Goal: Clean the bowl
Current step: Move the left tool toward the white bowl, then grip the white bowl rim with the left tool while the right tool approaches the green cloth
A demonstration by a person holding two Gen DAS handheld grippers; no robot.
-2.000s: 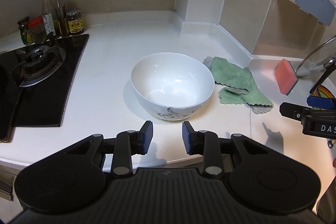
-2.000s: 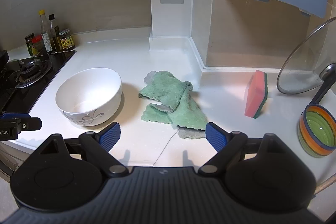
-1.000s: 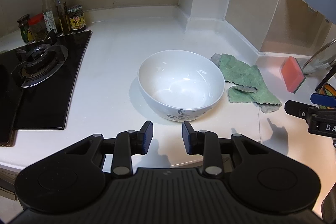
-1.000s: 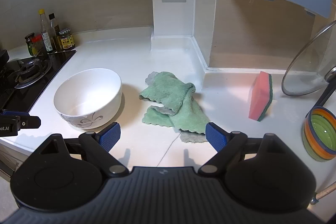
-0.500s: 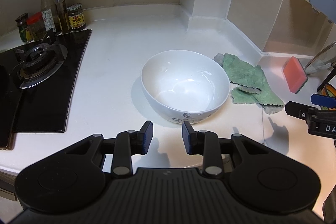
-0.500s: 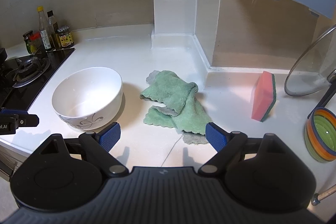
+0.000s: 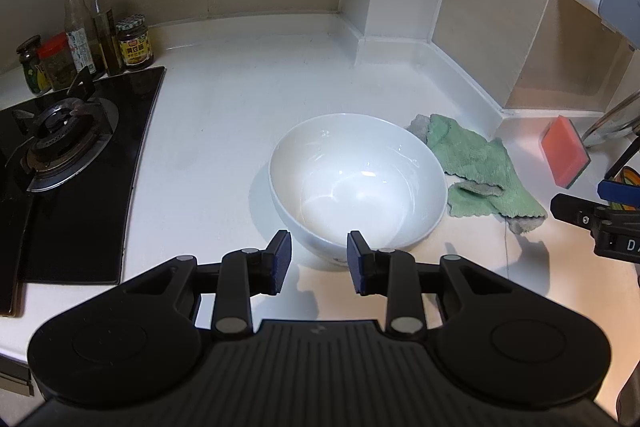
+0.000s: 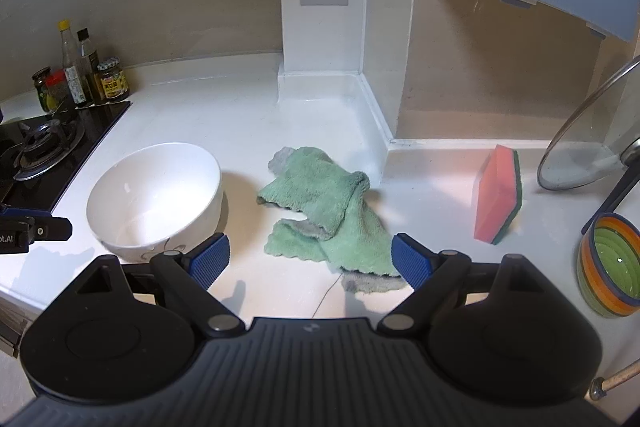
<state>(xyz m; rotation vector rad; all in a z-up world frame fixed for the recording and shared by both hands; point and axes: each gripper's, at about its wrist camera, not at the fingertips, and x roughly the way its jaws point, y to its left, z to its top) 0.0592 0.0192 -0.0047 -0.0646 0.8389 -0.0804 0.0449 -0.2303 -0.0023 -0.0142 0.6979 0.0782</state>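
Since the earlier frames, the left gripper (image 7: 319, 261) has closed on the bowl (image 7: 358, 183), which now sits directly ahead, its near wall showing between the narrowly parted, empty jaws. Right gripper (image 8: 310, 261): jaws wide, empty, hovering with the green cloth (image 8: 326, 213) directly ahead and the bowl to its left. Risk: a narrow jaw gap may strike the rim and slide the bowl on the smooth white table (image 7: 224, 131). Surroundings: a stove (image 7: 60, 163) lies left of the left gripper; a sponge (image 8: 498, 201) stands right of the cloth.

Left tongs (image 8: 24, 233) body reads "ot.AI"; right tongs (image 7: 600, 223) "D"
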